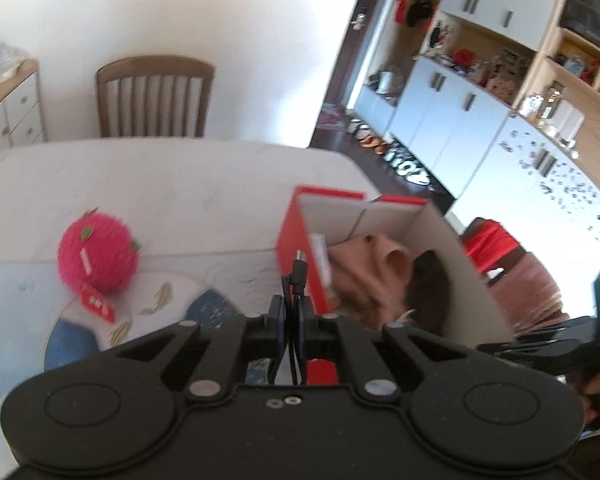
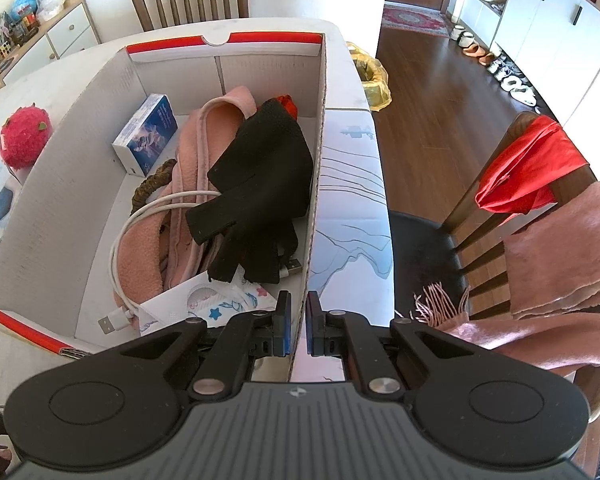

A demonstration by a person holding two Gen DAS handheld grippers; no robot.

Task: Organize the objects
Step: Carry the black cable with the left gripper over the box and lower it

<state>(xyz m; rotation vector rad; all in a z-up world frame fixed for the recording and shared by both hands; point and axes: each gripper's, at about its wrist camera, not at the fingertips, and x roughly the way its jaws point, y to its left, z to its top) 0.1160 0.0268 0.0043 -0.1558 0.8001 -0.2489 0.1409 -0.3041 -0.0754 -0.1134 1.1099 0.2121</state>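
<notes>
A thin black cable (image 1: 294,280) with a small metal plug is clamped between the closed pads of the left gripper (image 1: 293,316), just beside the left wall of the box. The right gripper (image 2: 298,322) is nearly closed, with the right wall of the cardboard box (image 2: 314,184) between its pads; whether the wall is really pinched cannot be told. Inside the box one black knitted glove (image 2: 260,184), one pink fleece cloth (image 2: 216,128), one white cable (image 2: 140,216) and one small blue carton (image 2: 146,134) are seen. One fuzzy pink ball (image 2: 24,136) lies on the table (image 2: 352,208) to the left.
</notes>
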